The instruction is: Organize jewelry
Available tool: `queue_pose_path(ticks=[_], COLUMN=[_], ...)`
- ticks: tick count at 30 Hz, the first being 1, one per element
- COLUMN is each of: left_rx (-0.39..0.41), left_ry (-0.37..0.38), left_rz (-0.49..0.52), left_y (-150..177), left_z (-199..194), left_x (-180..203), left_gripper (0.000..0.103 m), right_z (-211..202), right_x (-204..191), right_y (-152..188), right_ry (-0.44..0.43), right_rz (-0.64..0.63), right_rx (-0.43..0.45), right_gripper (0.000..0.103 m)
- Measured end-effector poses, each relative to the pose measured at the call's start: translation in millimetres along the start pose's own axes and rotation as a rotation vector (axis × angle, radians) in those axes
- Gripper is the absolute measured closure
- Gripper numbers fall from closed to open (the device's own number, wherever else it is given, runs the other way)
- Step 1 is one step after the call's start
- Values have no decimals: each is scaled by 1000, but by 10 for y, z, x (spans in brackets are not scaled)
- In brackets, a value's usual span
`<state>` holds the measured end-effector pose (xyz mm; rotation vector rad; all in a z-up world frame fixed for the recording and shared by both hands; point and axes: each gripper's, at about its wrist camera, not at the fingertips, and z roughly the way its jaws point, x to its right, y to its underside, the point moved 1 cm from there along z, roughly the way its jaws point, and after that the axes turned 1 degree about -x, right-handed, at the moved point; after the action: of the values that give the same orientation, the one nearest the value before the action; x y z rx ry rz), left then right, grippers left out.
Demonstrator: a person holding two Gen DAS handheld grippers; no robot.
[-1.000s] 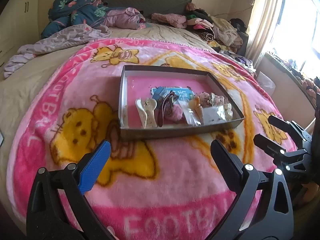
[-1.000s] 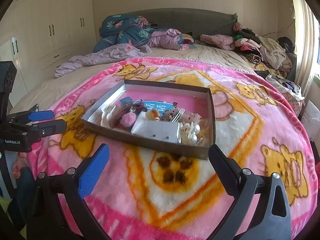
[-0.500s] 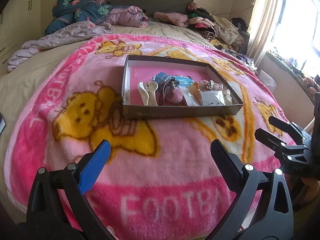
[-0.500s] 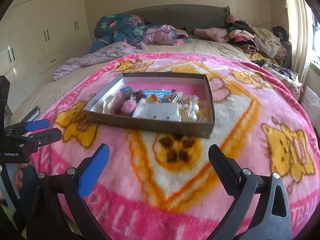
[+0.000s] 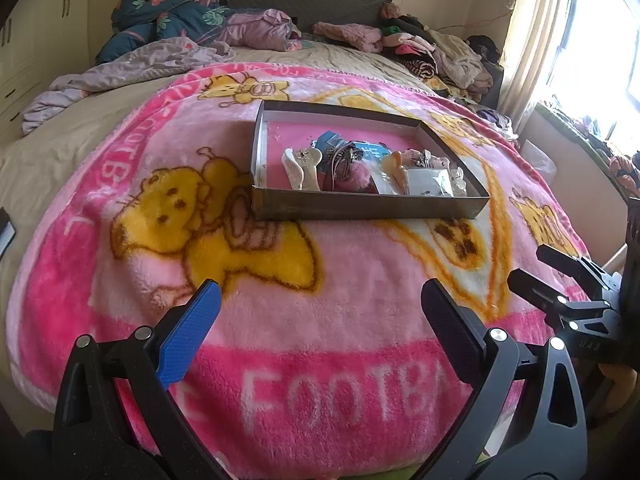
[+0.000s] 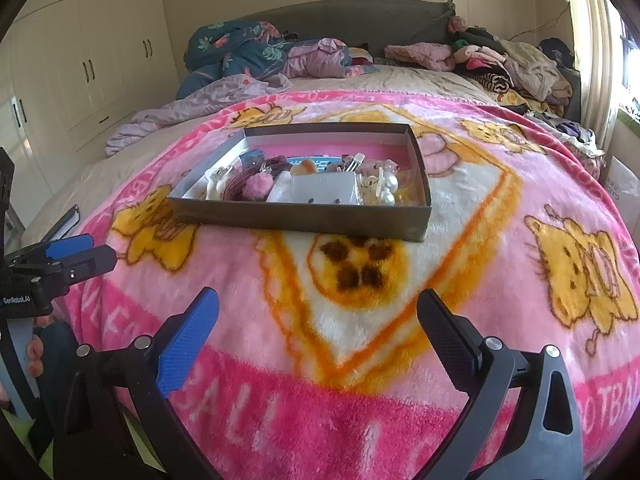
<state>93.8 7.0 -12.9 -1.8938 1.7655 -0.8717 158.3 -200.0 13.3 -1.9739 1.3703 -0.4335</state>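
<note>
Here the jewelry box (image 5: 360, 204) sits well beyond both gaping, empty grippers (image 5: 320, 312) (image 6: 318, 314).

A pink fleece blanket (image 5: 328, 312) printed with yellow cartoon bears covers the near part of the bed (image 6: 400, 80). Crumpled clothes (image 5: 432, 52) and a dark floral quilt (image 6: 232, 48) lie at the far end. White wardrobes (image 6: 80, 60) stand left, a curtain (image 5: 528, 32) right.

Ahead of the left gripper (image 5: 320, 312), a pink blanket (image 5: 340, 304) patterned with yellow cartoon bears is seen, bearing a grey-walled, pink-floored tray (image 5: 360, 204); beyond, a dark-blue floral quilt (image 5: 168, 12).
</note>
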Motion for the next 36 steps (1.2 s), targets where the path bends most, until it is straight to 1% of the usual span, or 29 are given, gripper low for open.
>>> queue_pose_path(ticks=[36], left_rx=[4], left_ry=[-18], left_rz=[-3], left_y=[-31], left_z=[-108], left_x=[-3], left_gripper=[11], right_z=[-62], right_x=[-24], right_y=[13], right_ry=[2], right_rz=[-4], right_rx=[9], right_gripper=[7])
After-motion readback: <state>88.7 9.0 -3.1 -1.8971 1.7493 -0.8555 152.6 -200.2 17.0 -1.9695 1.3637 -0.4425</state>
